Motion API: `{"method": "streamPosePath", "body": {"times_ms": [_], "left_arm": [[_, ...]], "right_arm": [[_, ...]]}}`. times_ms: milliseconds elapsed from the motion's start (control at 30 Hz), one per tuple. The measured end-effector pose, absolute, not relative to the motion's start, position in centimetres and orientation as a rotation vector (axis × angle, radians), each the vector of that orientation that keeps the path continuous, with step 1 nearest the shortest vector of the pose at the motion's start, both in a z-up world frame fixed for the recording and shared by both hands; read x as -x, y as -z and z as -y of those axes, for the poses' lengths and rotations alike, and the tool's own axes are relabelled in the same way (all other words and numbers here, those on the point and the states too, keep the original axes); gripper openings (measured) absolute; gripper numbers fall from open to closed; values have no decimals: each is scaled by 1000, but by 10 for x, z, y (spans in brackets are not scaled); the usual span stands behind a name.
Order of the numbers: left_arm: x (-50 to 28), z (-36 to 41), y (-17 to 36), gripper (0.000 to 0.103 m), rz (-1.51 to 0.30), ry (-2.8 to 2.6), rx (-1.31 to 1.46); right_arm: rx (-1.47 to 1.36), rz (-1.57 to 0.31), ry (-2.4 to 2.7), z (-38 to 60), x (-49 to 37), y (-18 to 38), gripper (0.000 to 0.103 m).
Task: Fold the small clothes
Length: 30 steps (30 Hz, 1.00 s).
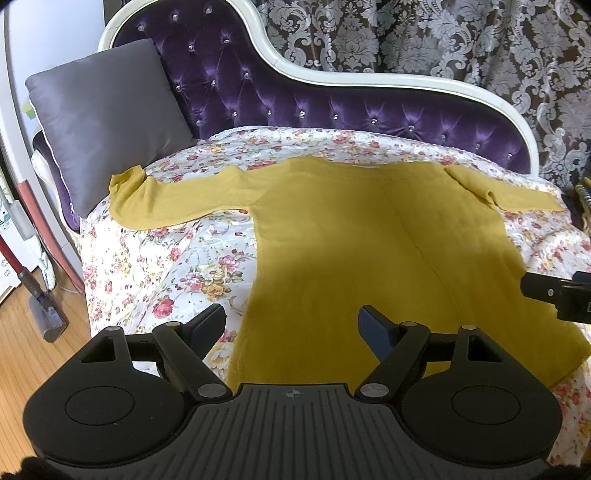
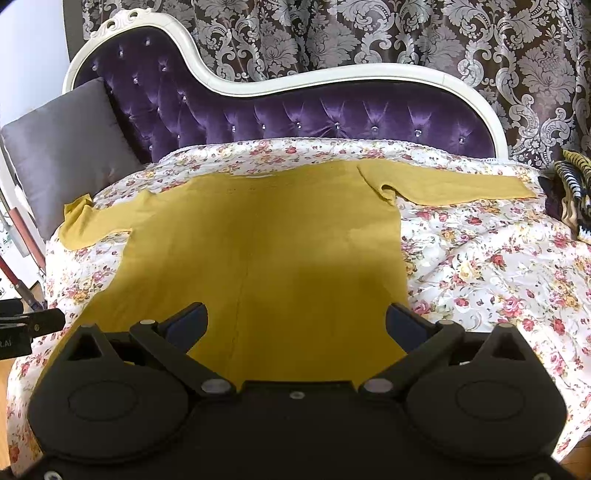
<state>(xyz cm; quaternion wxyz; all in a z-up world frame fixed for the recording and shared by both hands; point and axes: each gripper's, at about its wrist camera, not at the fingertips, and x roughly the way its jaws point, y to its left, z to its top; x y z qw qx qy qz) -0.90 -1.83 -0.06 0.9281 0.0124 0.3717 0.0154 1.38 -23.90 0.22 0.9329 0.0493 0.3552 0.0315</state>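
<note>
Mustard knit: a yellow long-sleeved top (image 1: 369, 236) lay flat and spread out, straight ahead of both grippers, hem nearest them, neckline at the far end.
Left gripper (image 1: 291, 325): jaws stood wide apart, nothing between the pads; it hung over the near left part of the hem, left finger over the quilt, right finger over the yellow cloth. Whether the tips touched the fabric could not be told.
Right gripper (image 2: 295, 321): also spread wide and empty, over the near right part of the hem, its right finger by the top's right side edge.
Neighbouring tool: from the left wrist view, the other gripper's black finger poked in from the right, over the top's right side edge.
Left sleeve (image 1: 155, 199): stretched out far to the left of the left gripper, cuff turned up near the cushion.
Right sleeve (image 2: 454, 188): reached out ahead and to the right of the right gripper, with a small fold at the shoulder.
Floral quilt (image 2: 498, 266): white with roses, under the whole top.
Grey cushion (image 1: 107, 122): far left, propped against the backrest.
Purple tufted backrest (image 2: 332, 118): beyond the neckline, white frame.
Damask curtain (image 2: 369, 33): behind everything.
</note>
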Motion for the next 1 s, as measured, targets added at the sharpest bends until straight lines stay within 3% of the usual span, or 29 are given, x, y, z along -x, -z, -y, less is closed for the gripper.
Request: {"method": "streamPosePath", "body": {"times_ms": [1000], "left_arm": [[-8, 29, 2, 78, -765, -29, -46]], "right_arm": [[-123, -678, -28, 256, -28, -7, 102]]}}
